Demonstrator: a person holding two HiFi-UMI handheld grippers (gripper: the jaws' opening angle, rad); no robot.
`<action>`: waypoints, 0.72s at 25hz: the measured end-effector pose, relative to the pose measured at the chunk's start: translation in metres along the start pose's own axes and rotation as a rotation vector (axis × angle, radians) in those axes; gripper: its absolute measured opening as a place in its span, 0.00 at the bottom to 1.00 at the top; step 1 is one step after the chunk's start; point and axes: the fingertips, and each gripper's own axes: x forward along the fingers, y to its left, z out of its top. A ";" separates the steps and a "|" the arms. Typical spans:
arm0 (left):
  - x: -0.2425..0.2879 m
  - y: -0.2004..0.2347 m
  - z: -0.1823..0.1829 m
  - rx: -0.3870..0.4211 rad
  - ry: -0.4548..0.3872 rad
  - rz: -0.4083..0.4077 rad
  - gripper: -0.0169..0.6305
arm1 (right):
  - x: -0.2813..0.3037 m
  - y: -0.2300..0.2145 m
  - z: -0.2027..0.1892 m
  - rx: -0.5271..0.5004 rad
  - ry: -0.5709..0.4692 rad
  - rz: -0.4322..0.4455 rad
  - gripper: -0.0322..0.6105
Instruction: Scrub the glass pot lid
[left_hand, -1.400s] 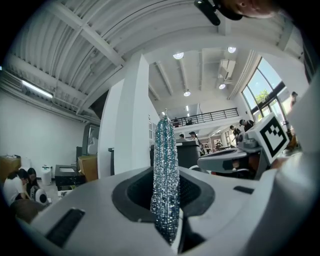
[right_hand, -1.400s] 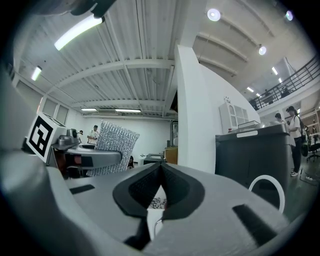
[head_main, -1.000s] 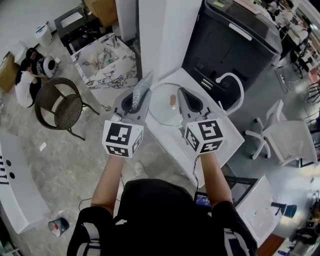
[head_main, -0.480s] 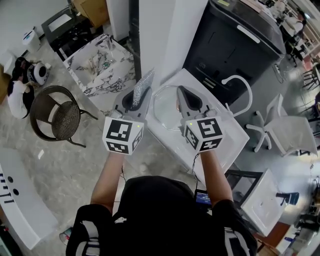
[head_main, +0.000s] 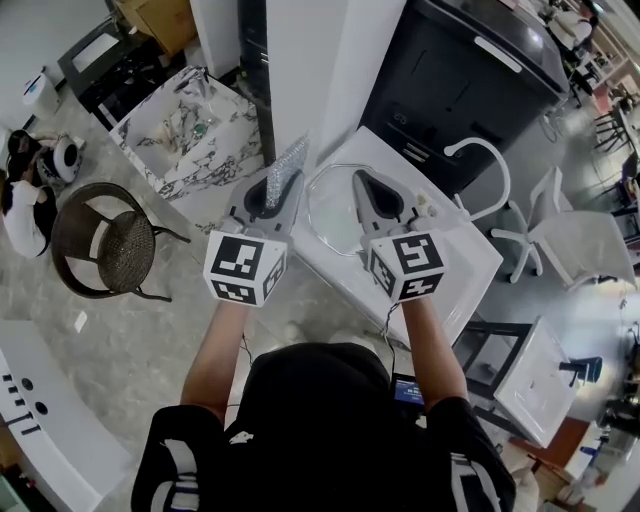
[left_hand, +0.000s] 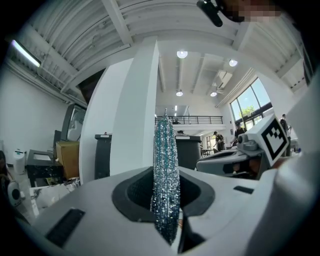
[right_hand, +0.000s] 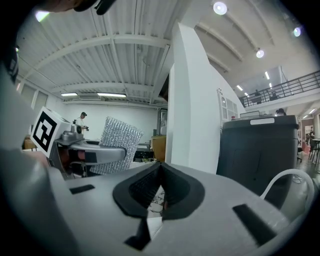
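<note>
In the head view the clear glass pot lid (head_main: 330, 215) lies flat on the white table (head_main: 452, 268), between and just beyond both grippers. My left gripper (head_main: 283, 190) hovers at the lid's left rim, shut on a glittery silver scrub cloth (head_main: 290, 160) that stands up from its jaws. The left gripper view shows that cloth (left_hand: 166, 150) edge-on between the left gripper's (left_hand: 167, 176) pads. My right gripper (head_main: 361, 182) hovers over the lid's right side, shut and empty. From the right gripper view, the right gripper's (right_hand: 160, 172) pads meet with nothing between them, and the cloth (right_hand: 118, 145) shows at the left.
A black cabinet (head_main: 470, 90) stands behind the table, with a white pillar (head_main: 305, 70) to its left. A white chair (head_main: 540, 240) is at the right. On the floor at the left stand a wicker chair (head_main: 105, 245) and a marble-topped table (head_main: 185, 135).
Both grippers stay side by side over the lid. The head view has drifted, so the table sits a little further right. The lid's knob, seen a second ago, is hidden behind the right gripper.
</note>
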 end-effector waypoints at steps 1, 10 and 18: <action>0.003 -0.001 -0.002 -0.003 0.003 -0.006 0.14 | 0.001 -0.002 -0.003 0.000 0.007 -0.003 0.05; 0.033 0.004 -0.025 -0.031 0.038 -0.007 0.14 | 0.017 -0.028 -0.027 0.012 0.052 -0.007 0.05; 0.074 -0.001 -0.049 -0.060 0.080 -0.015 0.14 | 0.037 -0.061 -0.060 0.043 0.106 0.012 0.05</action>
